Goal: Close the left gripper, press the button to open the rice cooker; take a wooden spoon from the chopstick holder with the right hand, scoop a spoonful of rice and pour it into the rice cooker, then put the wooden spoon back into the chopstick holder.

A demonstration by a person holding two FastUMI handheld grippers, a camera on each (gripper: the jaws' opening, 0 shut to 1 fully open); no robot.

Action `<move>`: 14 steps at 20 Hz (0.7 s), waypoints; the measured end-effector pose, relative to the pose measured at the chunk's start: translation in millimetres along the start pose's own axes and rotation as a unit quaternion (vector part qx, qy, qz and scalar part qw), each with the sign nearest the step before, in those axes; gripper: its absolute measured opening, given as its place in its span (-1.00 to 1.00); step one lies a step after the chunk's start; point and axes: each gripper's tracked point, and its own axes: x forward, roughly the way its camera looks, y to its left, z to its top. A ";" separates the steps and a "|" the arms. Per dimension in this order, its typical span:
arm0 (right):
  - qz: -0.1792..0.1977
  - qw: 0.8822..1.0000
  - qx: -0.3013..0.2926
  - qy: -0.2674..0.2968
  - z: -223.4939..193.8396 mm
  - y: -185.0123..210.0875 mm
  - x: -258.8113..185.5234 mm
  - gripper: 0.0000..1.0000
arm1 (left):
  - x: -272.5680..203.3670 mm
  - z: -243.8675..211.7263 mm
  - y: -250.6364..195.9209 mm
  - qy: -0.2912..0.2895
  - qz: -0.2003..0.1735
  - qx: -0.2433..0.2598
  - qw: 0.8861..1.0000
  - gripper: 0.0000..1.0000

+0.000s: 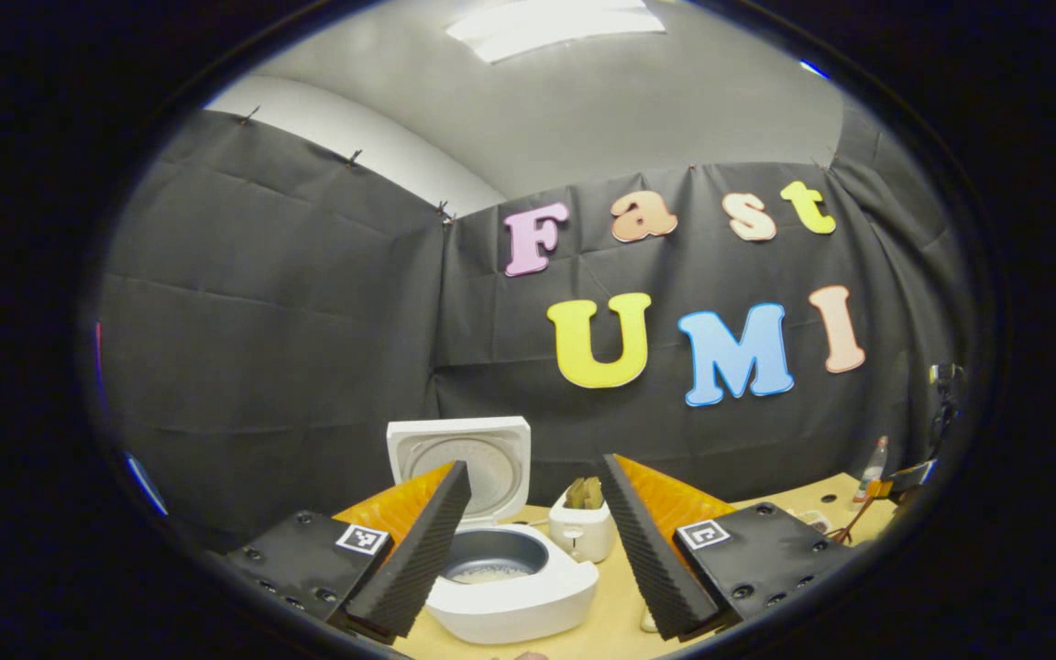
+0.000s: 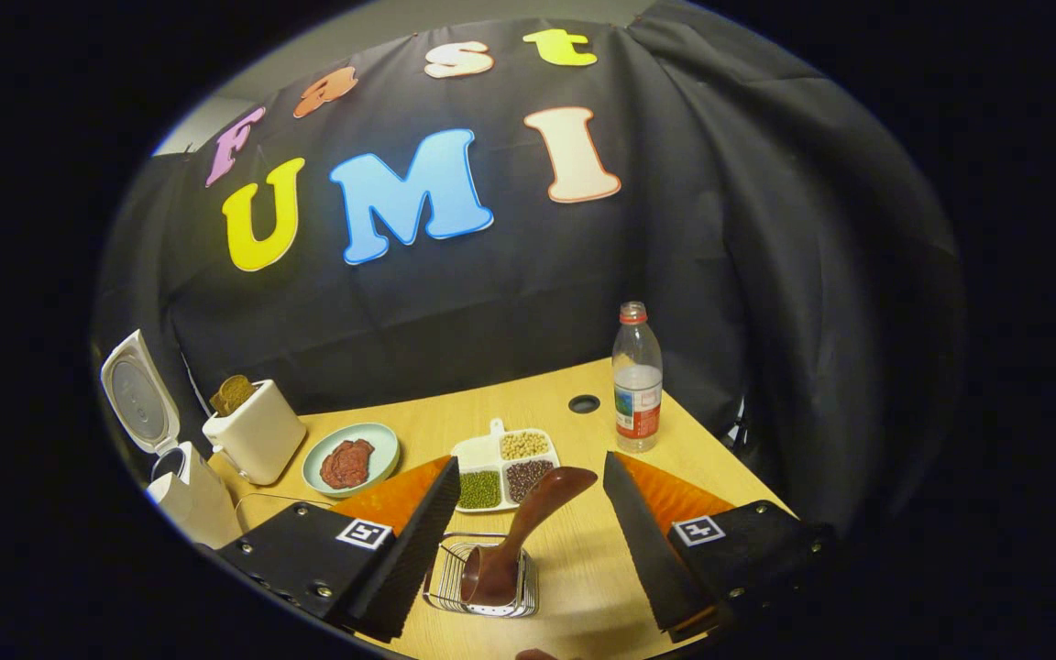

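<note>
The white rice cooker (image 1: 510,596) stands in front of my left gripper (image 1: 535,477) with its lid (image 1: 459,458) raised. A little white rice (image 1: 489,575) lies in its grey inner pot. The left gripper is open, its fingers either side of the cooker and not touching it. In the right gripper view, a dark wooden spoon (image 2: 528,518) leans in a wire chopstick holder (image 2: 444,587) on the table. My right gripper (image 2: 531,467) is open above it, and neither finger touches the spoon. The cooker (image 2: 175,486) stands far left there.
A white toaster (image 2: 253,435) holding bread stands beside the cooker, also seen as the toaster (image 1: 583,532). A plate of red meat (image 2: 351,458), a divided dish of beans (image 2: 505,467) and a water bottle (image 2: 636,380) sit on the wooden table (image 2: 583,550), which has a round hole (image 2: 584,403).
</note>
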 end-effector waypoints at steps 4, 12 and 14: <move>0.006 0.998 0.042 0.052 -28.7 -5.7 17.2 0.96 | -3.9 -1.1 2.1 0.004 0.010 0.011 1.000 1.00; 0.054 0.987 0.093 0.120 -56.1 11.8 26.1 0.16 | -6.8 -8.4 5.9 0.017 0.015 0.013 1.000 0.90; 0.039 0.989 0.094 0.111 -55.9 10.4 31.4 -0.25 | -6.9 -10.5 8.6 0.019 0.016 0.009 1.000 0.90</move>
